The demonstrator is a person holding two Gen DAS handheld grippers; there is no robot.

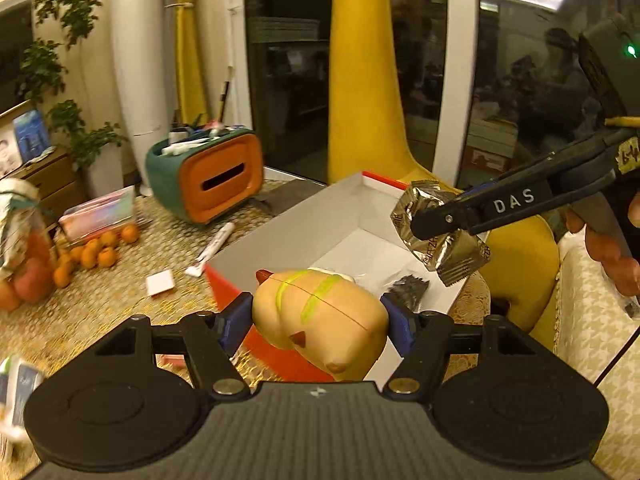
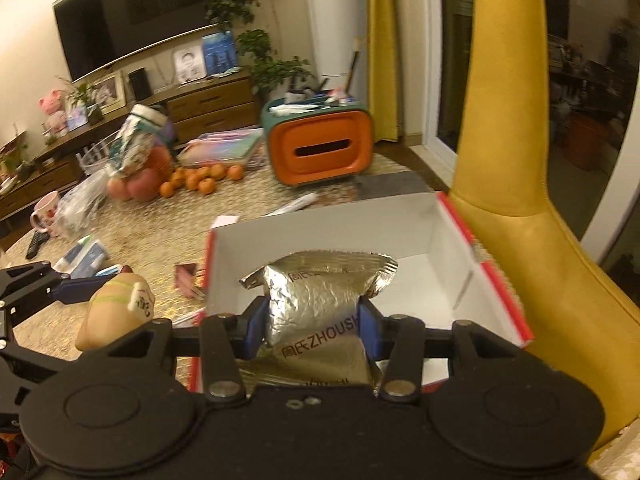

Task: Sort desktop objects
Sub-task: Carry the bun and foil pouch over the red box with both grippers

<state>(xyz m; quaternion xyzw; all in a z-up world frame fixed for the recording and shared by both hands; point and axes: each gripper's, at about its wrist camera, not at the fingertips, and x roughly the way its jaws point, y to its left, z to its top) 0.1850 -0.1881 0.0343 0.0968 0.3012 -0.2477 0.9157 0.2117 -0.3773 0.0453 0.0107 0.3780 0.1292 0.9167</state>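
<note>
My left gripper is clamped on the tan squishy toy, bottom centre. My right gripper pinches the silver foil packet above the white-lined red box.

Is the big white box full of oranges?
No. The oranges lie out on the table, far from the box.

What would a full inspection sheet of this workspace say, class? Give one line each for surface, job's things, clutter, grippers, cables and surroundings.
Surface: table under a gold patterned cloth.
Job's things: open white box with red outside; tan toy; silver foil packet.
Clutter: oranges, tube, orange-fronted organiser, mug.
Grippers: left gripper shut on the toy by the box's near edge; right gripper shut on the packet above the box.
Cables: thin black cable at the right.
Surroundings: yellow chair, television, dark windows.
</note>
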